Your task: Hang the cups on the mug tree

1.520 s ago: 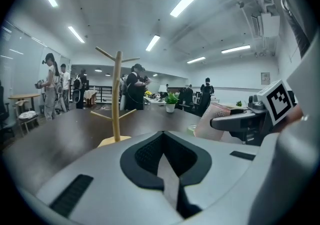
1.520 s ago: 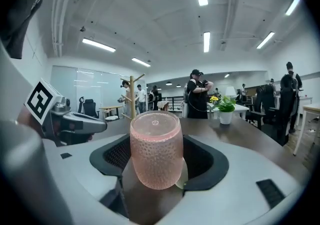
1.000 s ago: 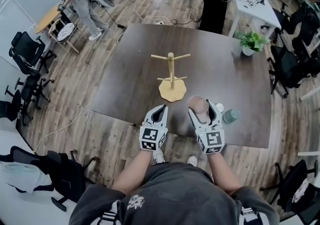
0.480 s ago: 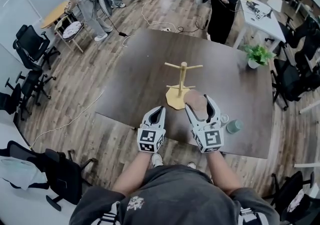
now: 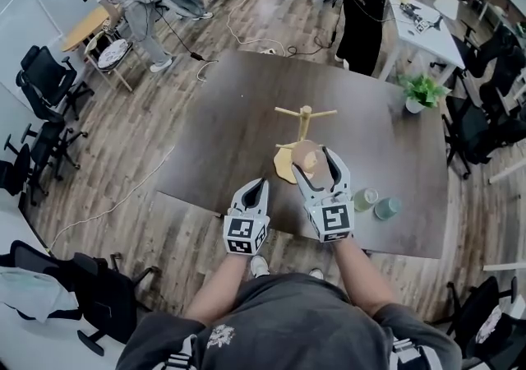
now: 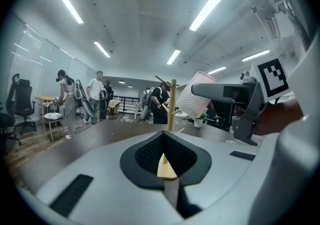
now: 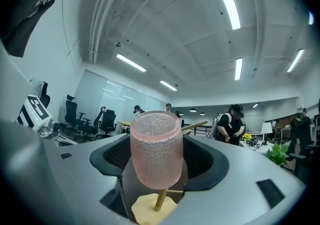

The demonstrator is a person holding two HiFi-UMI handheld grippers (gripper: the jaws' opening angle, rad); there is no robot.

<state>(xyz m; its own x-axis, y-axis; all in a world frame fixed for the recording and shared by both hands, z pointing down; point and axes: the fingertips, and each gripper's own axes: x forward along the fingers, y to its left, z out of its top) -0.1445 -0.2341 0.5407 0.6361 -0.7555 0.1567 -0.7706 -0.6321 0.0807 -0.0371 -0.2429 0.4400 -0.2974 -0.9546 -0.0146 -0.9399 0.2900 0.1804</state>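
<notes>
Right hand-held gripper (image 5: 316,161) clamps a pink cup (image 7: 155,149) near the mug tree (image 5: 305,117); left hand-held gripper (image 5: 254,185) closed.

Left gripper (image 5: 258,186): lower centre of head view, jaws together, nothing between them, pointing up-frame | right gripper (image 5: 316,164): just right of it, tips higher in frame, jaws wide, clamped on pink cup (image 7: 155,148) | left forearm (image 5: 220,282), right forearm (image 5: 362,278): bare, rising from bottom edge, near parallel
</notes>
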